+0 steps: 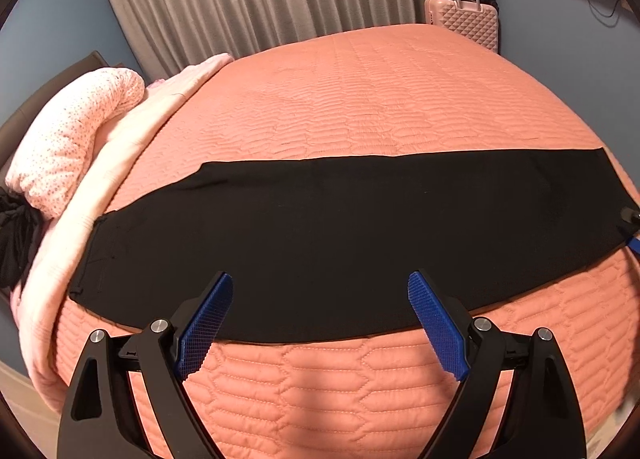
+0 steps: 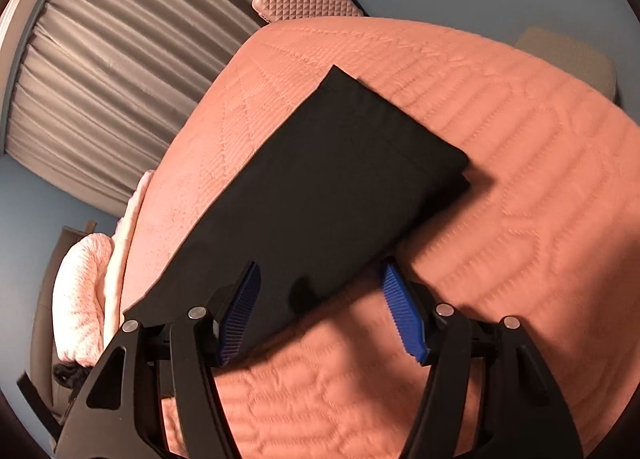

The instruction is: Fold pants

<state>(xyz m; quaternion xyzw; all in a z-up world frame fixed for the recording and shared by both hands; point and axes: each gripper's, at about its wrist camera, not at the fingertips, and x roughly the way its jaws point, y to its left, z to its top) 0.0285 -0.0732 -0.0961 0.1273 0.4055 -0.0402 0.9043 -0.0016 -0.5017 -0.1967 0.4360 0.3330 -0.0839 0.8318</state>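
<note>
- Left wrist view: left gripper [image 1: 320, 291] spread wide, nothing held, above the pants [image 1: 340, 227] lying lengthwise-folded across mid-frame.
- Right gripper [image 2: 318, 279] also spread and empty over the hem end (pinch both layers there, I'd say).

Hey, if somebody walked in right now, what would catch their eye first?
The black pants stretched flat in a long band across the salmon quilted bedspread. Next, the blue-padded left gripper open at their near edge, and a pink suitcase beyond the bed's far corner.
</note>
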